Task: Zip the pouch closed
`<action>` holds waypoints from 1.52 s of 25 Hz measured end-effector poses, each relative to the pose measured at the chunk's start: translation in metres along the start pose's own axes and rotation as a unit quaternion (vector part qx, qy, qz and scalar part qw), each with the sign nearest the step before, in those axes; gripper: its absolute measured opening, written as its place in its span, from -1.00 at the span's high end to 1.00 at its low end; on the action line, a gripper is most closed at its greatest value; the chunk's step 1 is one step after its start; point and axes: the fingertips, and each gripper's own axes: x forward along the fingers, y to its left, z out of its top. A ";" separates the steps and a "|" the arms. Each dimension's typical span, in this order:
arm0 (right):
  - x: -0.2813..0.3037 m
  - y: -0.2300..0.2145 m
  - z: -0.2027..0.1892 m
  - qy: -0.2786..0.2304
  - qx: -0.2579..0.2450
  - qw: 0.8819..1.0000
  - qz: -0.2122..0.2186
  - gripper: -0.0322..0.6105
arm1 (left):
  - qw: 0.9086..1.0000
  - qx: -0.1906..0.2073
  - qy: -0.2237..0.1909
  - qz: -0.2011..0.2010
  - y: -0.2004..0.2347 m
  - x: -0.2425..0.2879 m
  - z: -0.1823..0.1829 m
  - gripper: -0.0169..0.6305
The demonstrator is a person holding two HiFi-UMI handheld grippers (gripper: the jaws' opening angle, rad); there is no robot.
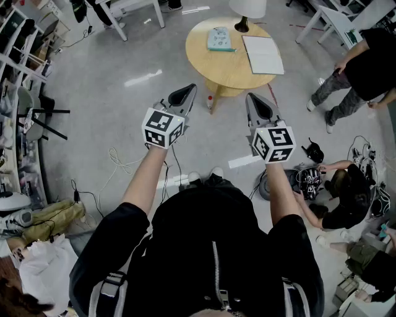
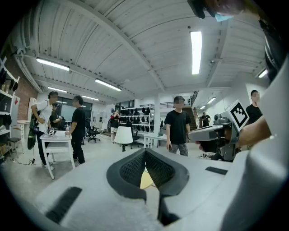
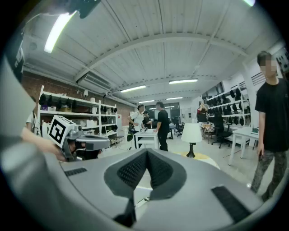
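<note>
A person in a black top stands with both forearms stretched forward, roughly side by side and pointing close to level, a gripper in each hand. The left gripper [image 1: 185,93] has its jaws pressed together with nothing between them. The right gripper [image 1: 257,102] also has its jaws together and is empty. Both hang in the air above the grey floor [image 1: 124,111], well short of the round wooden worktop [image 1: 204,59] ahead.

On that worktop lies the pale teal pouch [image 1: 219,39], flat, near the far left edge, untouched by either gripper. It is too small in view to tell how its zip stands or whether anything is inside. Just right of it lies a white sheet [image 1: 263,54], and a lamp [image 1: 247,7] stands behind them.
</note>
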 end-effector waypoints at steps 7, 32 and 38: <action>-0.009 -0.009 0.000 0.000 0.020 1.000 0.004 0.89 | 1.000 0.000 0.000 0.004 -0.015 0.001 0.001 0.92; -0.007 -0.056 -0.014 0.009 0.035 0.999 0.037 0.89 | 0.999 -0.020 0.015 0.040 -0.034 0.043 -0.007 0.92; 0.014 -0.071 -0.018 0.019 0.041 0.998 0.036 0.89 | 0.999 -0.024 0.019 0.038 -0.022 0.067 -0.012 0.92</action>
